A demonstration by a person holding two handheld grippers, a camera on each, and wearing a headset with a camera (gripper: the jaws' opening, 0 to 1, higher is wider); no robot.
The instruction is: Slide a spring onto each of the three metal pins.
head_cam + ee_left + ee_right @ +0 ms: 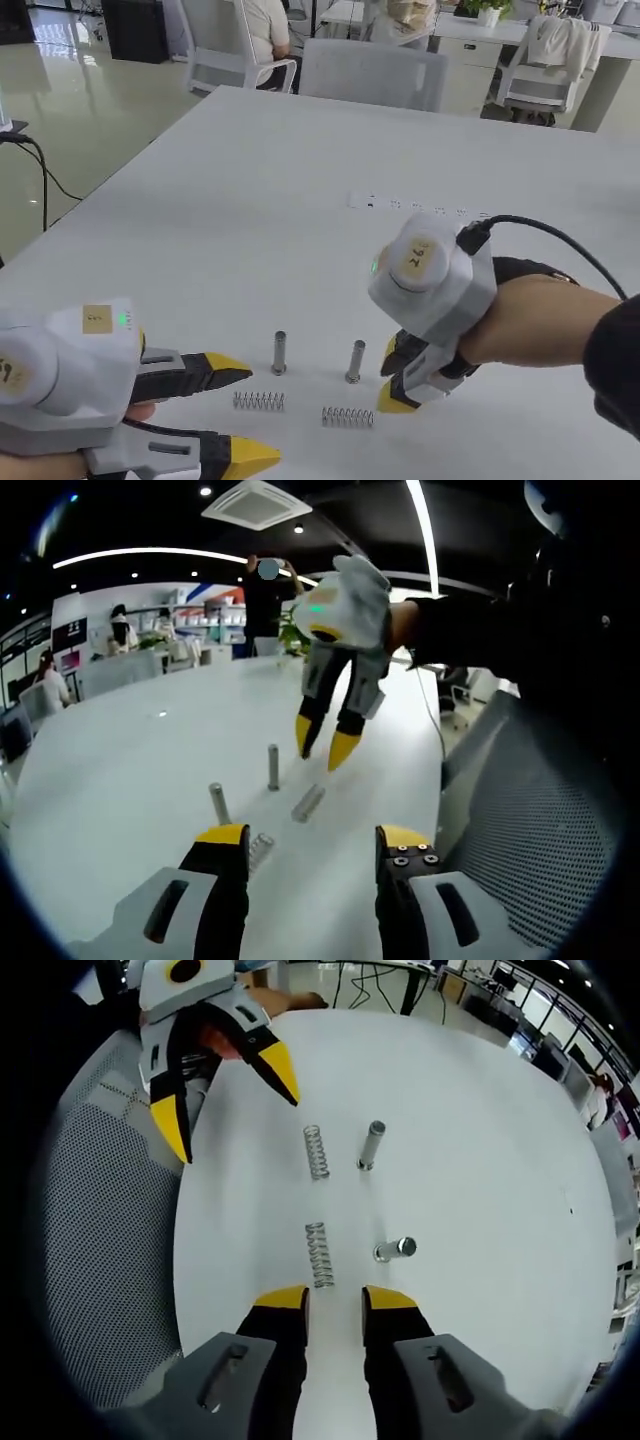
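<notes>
Just beside one upright pin (355, 362), the right gripper (392, 380) hangs open and empty by a loose spring (347, 417), likely to pick it, with the left gripper (312, 837) open and empty on the pin's other side.

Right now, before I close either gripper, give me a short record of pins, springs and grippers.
pins: two standing upright on the table, left pin and right pin, both bare
springs: two lying flat in front of the pins, left spring and right spring
left gripper: open, empty, beside left spring
right gripper: open, empty, beside right pin
</notes>
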